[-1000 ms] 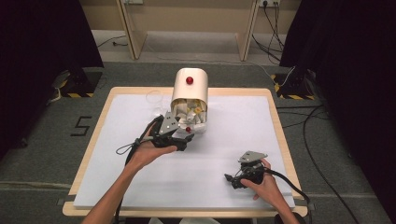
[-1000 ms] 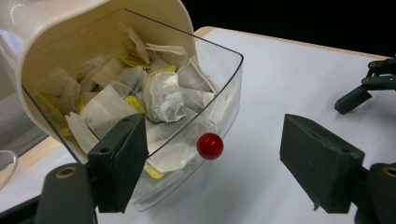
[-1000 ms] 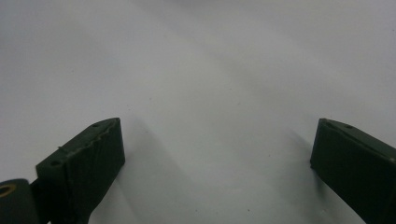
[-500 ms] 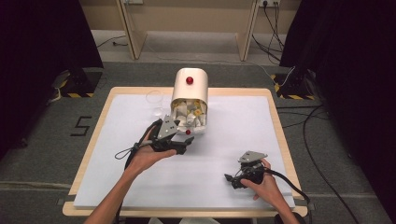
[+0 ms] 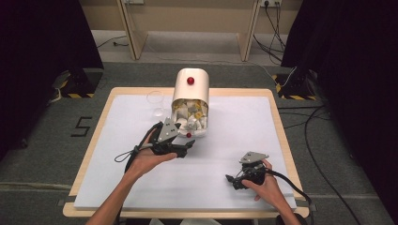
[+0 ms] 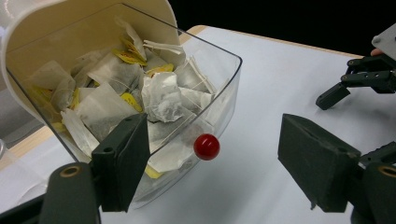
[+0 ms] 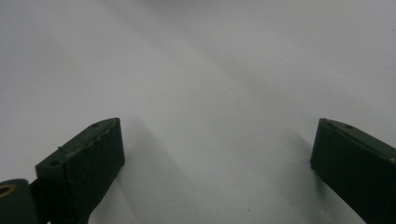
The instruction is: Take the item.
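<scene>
Our left gripper [image 6: 210, 172], jaws apart, has drawn back from the cream tea-bag dispenser's clear red-knobbed drawer [image 6: 212, 100], now pulled open at the tabletop's far edge; right gripper [image 5: 234, 180] idles, jaws apart.

Grey carpet floor [image 5: 42, 154] surrounds the wooden table [image 5: 277, 117], black curtains [image 5: 347, 56] alongside.
</scene>
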Demonstrator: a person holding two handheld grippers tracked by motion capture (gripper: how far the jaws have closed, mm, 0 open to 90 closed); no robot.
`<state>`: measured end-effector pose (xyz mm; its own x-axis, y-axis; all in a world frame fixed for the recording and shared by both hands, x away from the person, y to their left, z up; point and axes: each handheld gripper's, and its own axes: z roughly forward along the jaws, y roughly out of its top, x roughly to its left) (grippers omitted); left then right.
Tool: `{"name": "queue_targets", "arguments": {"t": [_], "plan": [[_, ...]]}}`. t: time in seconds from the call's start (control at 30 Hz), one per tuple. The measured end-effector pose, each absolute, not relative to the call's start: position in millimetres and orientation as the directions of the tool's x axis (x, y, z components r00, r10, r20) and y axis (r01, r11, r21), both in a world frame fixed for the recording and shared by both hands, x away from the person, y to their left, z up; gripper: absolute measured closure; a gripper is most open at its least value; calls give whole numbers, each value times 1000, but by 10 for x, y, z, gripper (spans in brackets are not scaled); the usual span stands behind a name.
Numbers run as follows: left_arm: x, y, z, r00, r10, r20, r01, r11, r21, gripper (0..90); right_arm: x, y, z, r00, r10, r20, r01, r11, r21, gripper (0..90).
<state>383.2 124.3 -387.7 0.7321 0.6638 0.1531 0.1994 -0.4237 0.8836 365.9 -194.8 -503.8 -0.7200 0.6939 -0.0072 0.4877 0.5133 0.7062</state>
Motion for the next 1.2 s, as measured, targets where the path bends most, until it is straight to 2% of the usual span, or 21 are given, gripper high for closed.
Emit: {"name": "queue_targets", "arguments": {"t": [0.8, 1.2], "plan": [[3813, 1245, -3862, 745, 658, 106, 234, -407, 883, 252, 3659, -1948, -5038, -720, 693, -8, 487, 514, 706, 34], [3910, 1261, -3721, 744, 664, 72, 252, -378, 891, 258, 3662, -1949, -5038, -722, 692, -10, 485, 516, 706, 33]]}}
